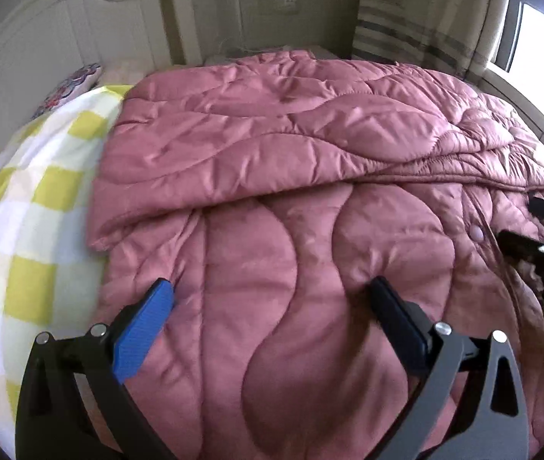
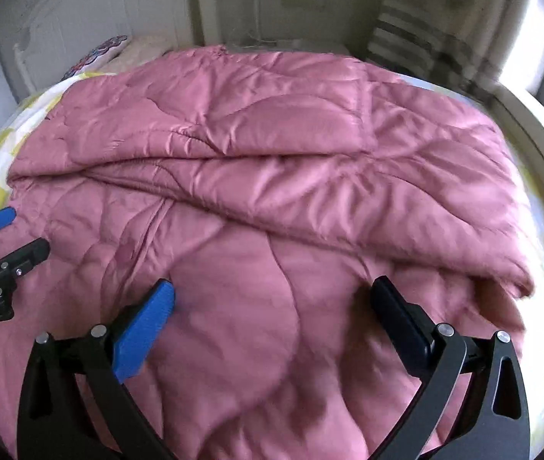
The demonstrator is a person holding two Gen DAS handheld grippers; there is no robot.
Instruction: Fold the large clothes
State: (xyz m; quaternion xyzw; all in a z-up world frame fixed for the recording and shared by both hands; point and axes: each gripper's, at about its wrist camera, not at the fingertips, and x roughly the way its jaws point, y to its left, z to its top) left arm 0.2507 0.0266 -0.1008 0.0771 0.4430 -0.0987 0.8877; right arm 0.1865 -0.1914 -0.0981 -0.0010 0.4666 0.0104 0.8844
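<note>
On the bed point(image 1: 23, 207), the pink quilted coat point(image 1: 291, 176) lies directly ahead of both tongs, its folded ridge running crosswise. The left tongs point(image 1: 272, 295) and right tongs point(image 2: 272, 295) hang wide and empty above its near panel, about equally close.

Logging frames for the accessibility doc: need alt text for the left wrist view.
A puffy pink quilted coat lies spread over a bed, its far part folded toward the camera across the middle. The open left gripper hovers over its near part, jaws wide apart and empty. A yellow-and-white checked bedsheet shows at left, and the right gripper enters at the right edge.
</note>
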